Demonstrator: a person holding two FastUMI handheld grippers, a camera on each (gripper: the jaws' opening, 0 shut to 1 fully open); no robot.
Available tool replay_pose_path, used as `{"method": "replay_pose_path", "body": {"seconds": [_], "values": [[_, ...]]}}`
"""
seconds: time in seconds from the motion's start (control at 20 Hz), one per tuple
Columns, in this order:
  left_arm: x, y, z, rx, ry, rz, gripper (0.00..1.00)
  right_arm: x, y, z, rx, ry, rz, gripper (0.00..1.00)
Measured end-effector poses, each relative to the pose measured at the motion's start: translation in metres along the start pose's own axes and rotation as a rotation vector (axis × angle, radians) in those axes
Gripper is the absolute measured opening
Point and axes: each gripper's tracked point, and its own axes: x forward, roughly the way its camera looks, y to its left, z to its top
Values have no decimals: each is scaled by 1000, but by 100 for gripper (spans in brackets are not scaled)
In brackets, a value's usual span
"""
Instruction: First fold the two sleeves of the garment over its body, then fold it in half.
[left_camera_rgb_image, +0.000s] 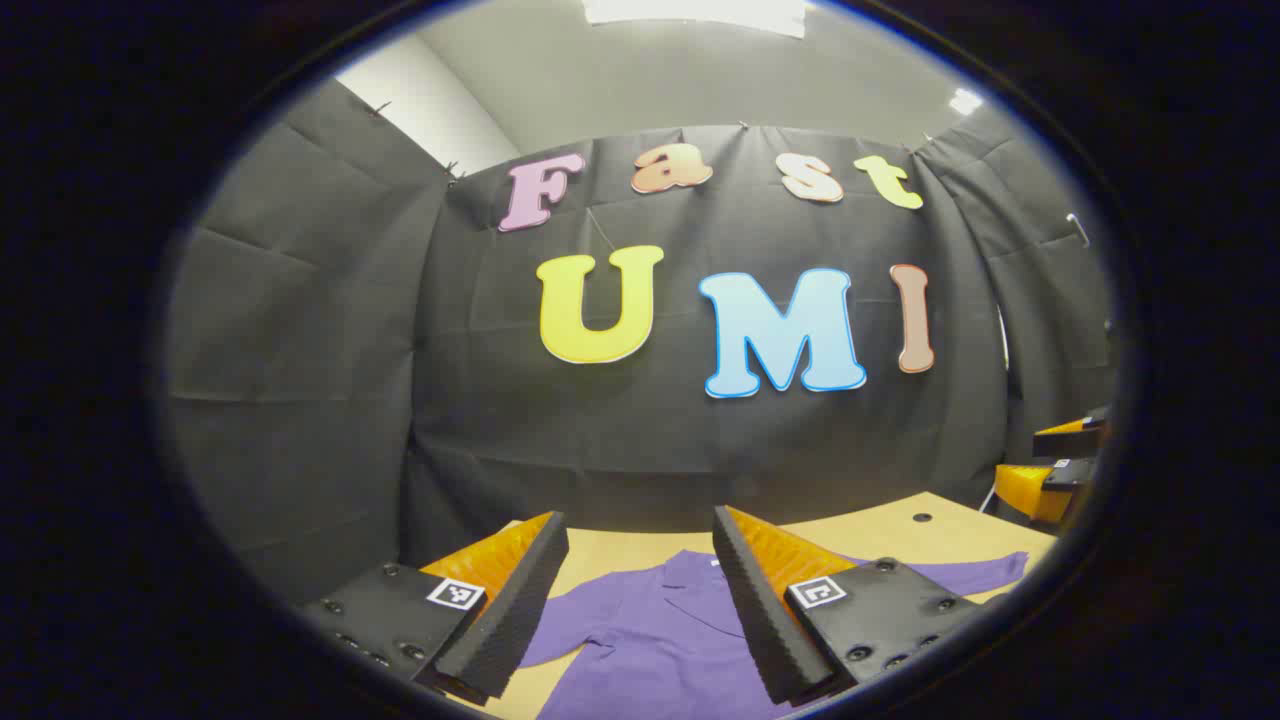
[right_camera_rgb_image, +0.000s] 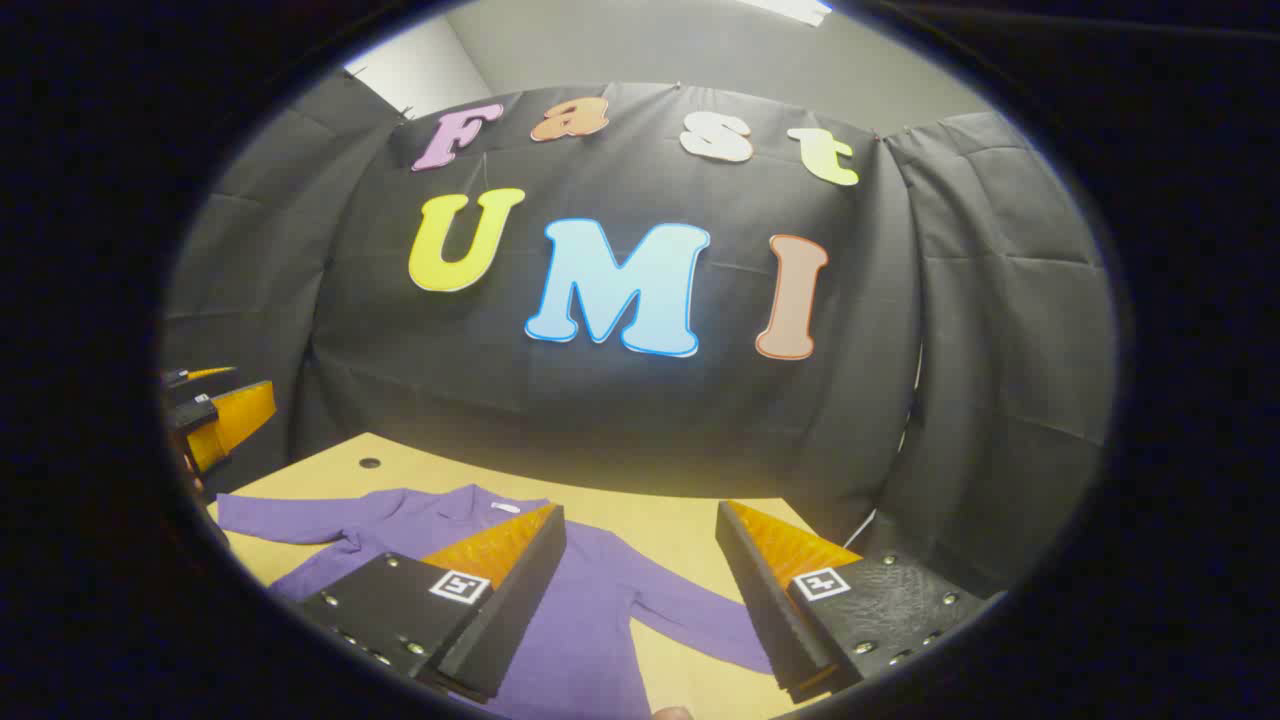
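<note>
Lying flat, purple shirt (left_camera_rgb_image: 640, 640) sleeves outspread, bare table (right_camera_rgb_image: 660, 525) edge beyond, both jaws spread.

- You have one purple long-sleeved cloth garment (left_camera_rgb_image: 640, 640) lying flat below and ahead of your left gripper (left_camera_rgb_image: 640, 610).
- It has two sleeves, both spread out to the sides.
- There is one tan wooden table (right_camera_rgb_image: 660, 525) under it.
- You hold two grippers, each with two fingers set apart; your right gripper (right_camera_rgb_image: 640, 600) is the other.
- One small dark round hole (right_camera_rgb_image: 369, 463) sits in the tabletop.
</note>
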Motion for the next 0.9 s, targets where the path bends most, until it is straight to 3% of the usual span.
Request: {"method": "replay_pose_path", "body": {"seconds": [0.35,0.9], "values": [[-7,-9,8,7,-15,-20,92,-12,-8,-2,-9,-7,-9,94],[2,-50,8,-18,-11,-105,92,-38,-76,-30,20,45,-178,95]]}}
